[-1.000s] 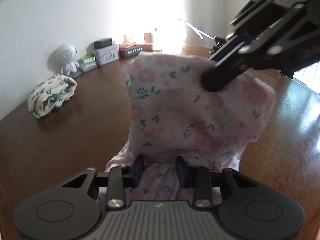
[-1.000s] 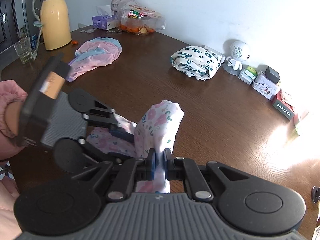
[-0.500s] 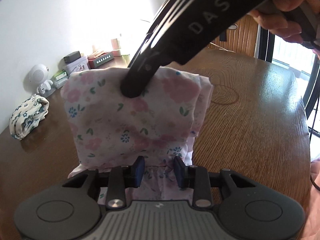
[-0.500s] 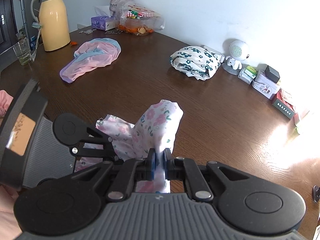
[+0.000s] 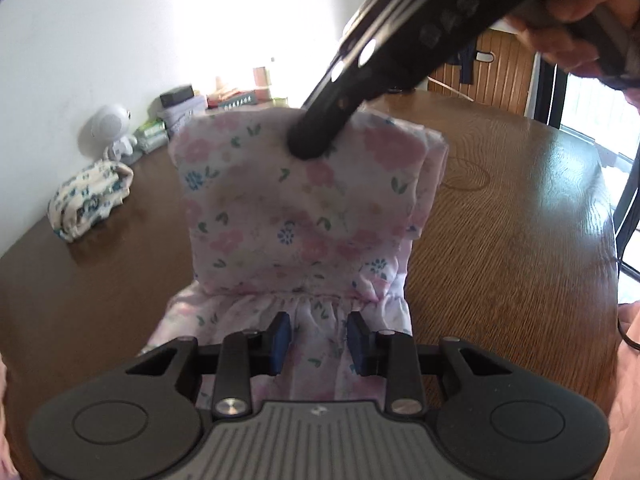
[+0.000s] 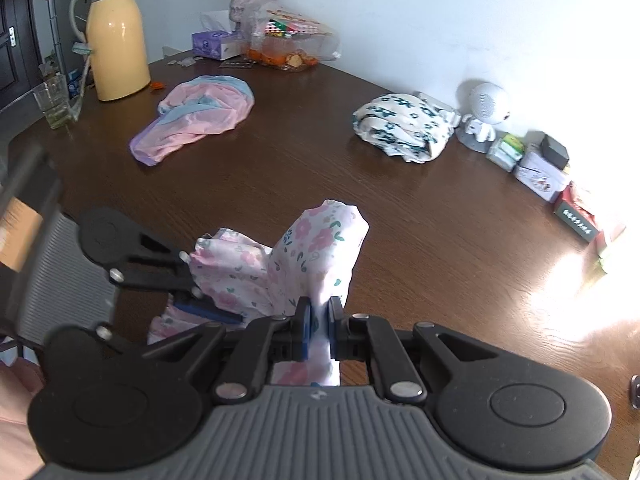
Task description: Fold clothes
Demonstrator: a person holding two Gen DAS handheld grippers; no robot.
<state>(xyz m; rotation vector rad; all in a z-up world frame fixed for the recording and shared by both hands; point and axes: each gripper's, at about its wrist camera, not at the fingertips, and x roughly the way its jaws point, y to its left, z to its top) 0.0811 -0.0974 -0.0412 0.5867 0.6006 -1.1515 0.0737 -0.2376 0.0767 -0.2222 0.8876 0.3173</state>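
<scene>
A pink floral garment (image 5: pixel 304 216) hangs between my two grippers above the brown wooden table (image 5: pixel 512 216). My right gripper (image 6: pixel 319 326) is shut on the garment's upper edge (image 6: pixel 320 248); in the left wrist view it comes in from the upper right and pinches the top of the cloth. My left gripper (image 5: pixel 319 338) has its blue pads apart around the gathered frill at the garment's lower edge, not pinching it. In the right wrist view the left gripper (image 6: pixel 200 300) is low on the left against the cloth.
A folded white and blue floral garment (image 6: pixel 404 128) lies near the wall by a white toy robot (image 6: pixel 484 116) and small boxes (image 6: pixel 540 168). A crumpled pink and blue garment (image 6: pixel 196 116), a yellow jug (image 6: pixel 114 62), a glass (image 6: pixel 56 100) and snacks (image 6: pixel 284 46) stand at the far left.
The left gripper's pads have spread a little wider on the frill. The left view has swung back slightly towards the wall. The right gripper keeps its hold on the top edge.
</scene>
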